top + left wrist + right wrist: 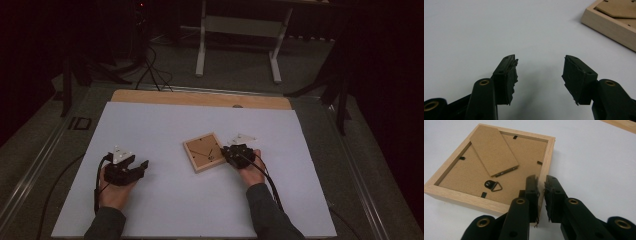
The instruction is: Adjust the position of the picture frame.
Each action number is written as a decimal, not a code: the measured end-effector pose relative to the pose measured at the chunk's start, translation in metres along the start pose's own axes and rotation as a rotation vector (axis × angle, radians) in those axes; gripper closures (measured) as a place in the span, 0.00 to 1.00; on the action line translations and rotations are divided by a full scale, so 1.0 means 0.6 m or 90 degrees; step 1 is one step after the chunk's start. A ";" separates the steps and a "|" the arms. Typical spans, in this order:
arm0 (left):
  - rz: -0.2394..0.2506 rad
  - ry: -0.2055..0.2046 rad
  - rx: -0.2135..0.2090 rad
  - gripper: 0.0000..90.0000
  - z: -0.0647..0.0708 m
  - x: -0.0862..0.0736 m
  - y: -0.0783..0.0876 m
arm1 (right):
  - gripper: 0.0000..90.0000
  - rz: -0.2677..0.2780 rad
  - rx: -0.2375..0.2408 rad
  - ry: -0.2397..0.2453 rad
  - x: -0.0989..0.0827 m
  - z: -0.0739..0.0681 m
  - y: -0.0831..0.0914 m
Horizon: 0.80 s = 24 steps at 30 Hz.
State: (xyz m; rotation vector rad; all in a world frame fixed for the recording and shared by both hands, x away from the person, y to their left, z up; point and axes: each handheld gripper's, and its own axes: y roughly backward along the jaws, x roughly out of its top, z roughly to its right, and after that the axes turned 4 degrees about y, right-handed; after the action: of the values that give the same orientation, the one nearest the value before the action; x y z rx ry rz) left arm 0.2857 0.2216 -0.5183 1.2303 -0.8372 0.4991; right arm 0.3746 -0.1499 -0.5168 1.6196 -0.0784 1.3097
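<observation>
A wooden picture frame (202,151) lies face down in the middle of the white sheet, its brown backing board, folding stand and metal hanger ring facing up (499,170). My right gripper (226,153) is at the frame's right side. In the right gripper view its jaws (541,178) straddle that side rail, one inside the frame and one outside, closed on the wood. My left gripper (139,163) rests on the sheet well to the left of the frame, open with nothing between its jaws (540,58). A corner of the frame (614,22) lies ahead of it to the right.
The white sheet (150,130) covers most of a wooden table whose bare strip (200,98) runs along the far edge. Beyond the table stand a white table base (240,25) and dark stands, with cables on the floor.
</observation>
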 end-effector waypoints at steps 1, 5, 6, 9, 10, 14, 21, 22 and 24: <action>0.000 0.000 0.000 0.49 0.000 0.000 0.000 | 0.90 0.000 0.002 0.002 0.000 -0.002 0.000; -0.002 -0.001 0.001 0.49 0.000 0.000 0.000 | 0.90 0.002 0.008 0.009 0.000 -0.006 0.000; 0.000 0.001 0.001 0.49 0.000 0.000 0.000 | 0.90 0.003 0.010 0.013 0.000 -0.007 0.000; -0.001 0.001 0.001 0.49 -0.001 0.000 -0.001 | 0.90 0.004 0.019 0.024 0.001 -0.014 0.001; -0.001 0.001 0.000 0.49 0.000 0.000 -0.001 | 0.90 0.004 0.021 0.026 0.001 -0.015 0.000; -0.002 0.000 -0.001 0.49 0.001 0.000 -0.002 | 0.90 0.006 0.030 0.038 0.001 -0.022 0.002; -0.003 -0.001 -0.002 0.50 0.001 0.000 -0.003 | 0.90 0.009 0.046 0.060 0.001 -0.034 0.003; -0.004 -0.001 -0.002 0.50 0.001 0.000 -0.003 | 0.90 0.009 0.048 0.062 0.001 -0.035 0.003; -0.004 -0.003 -0.004 0.50 0.001 0.000 -0.003 | 0.90 0.009 0.049 0.063 0.001 -0.035 0.003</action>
State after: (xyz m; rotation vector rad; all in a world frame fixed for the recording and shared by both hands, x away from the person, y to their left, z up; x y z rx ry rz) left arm 0.2871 0.2203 -0.5192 1.2286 -0.8375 0.4888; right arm 0.3591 -0.1354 -0.5173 1.6186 0.0198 1.4166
